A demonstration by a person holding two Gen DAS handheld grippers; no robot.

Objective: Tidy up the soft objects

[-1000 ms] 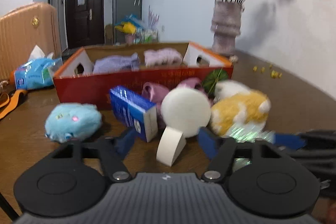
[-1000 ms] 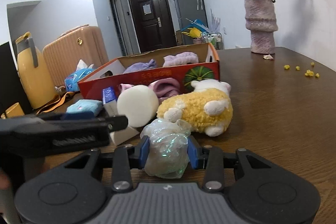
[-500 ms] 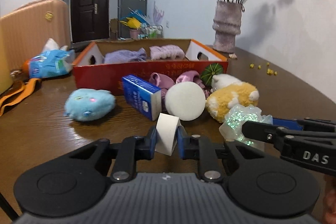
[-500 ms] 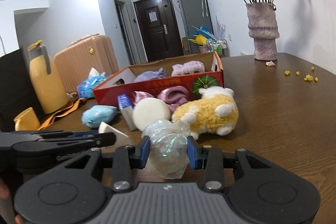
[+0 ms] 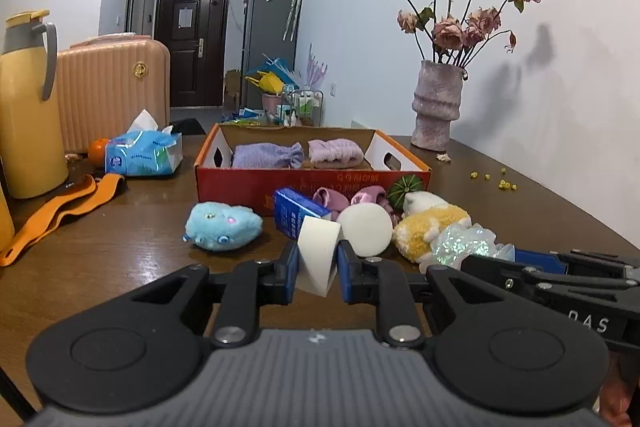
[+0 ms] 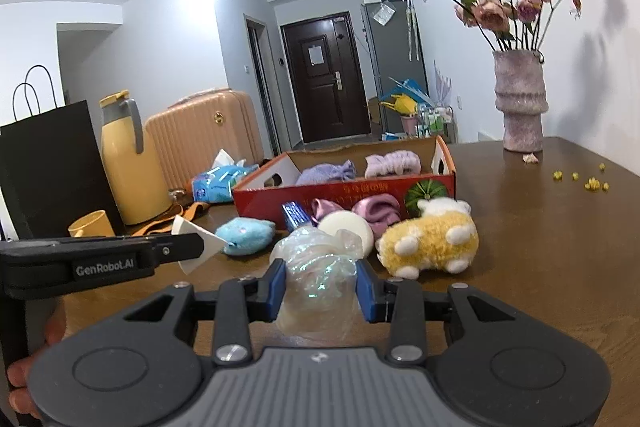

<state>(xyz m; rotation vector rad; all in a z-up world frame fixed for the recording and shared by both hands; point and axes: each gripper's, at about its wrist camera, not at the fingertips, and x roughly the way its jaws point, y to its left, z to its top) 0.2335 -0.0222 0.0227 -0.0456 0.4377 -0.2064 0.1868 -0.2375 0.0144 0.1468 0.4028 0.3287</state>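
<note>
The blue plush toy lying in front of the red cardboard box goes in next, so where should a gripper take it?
Probably across the middle of the blue plush toy, coming from above. It lies flat on the wooden table, apart from its neighbours, with a rounded body whose narrower width suits the jaws.

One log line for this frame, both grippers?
left gripper: shut on wedge | right gripper: shut on bag | box: two purple items inside
</note>
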